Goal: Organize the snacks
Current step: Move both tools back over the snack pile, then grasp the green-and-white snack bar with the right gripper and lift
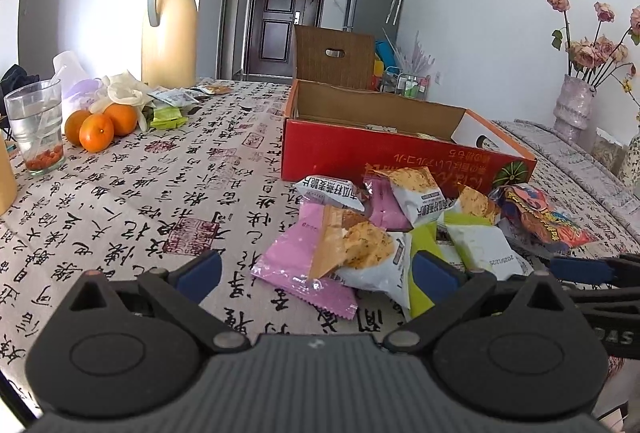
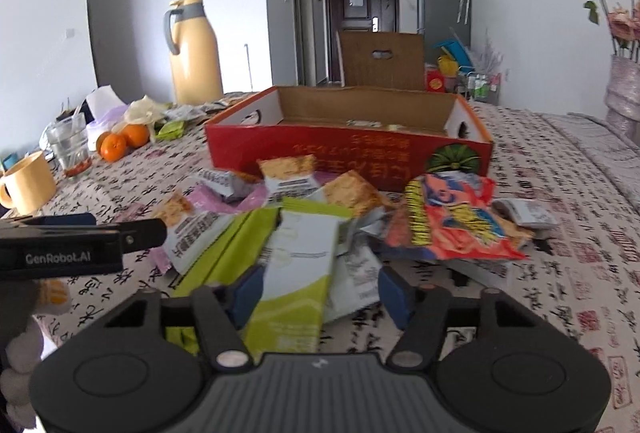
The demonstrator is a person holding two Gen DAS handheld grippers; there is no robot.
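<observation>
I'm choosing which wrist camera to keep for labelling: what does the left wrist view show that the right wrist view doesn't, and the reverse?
Only the left wrist view shows the whole pale patterned vase holding the dried pink roses, and the left hand-held gripper open over a white biscuit packet.

Only the right wrist view shows the yellow ceramic mug and the right hand-held gripper straddling a green-and-white snack packet.

Both show the open red cardboard box, the oranges and the tall yellow thermos jug.
</observation>
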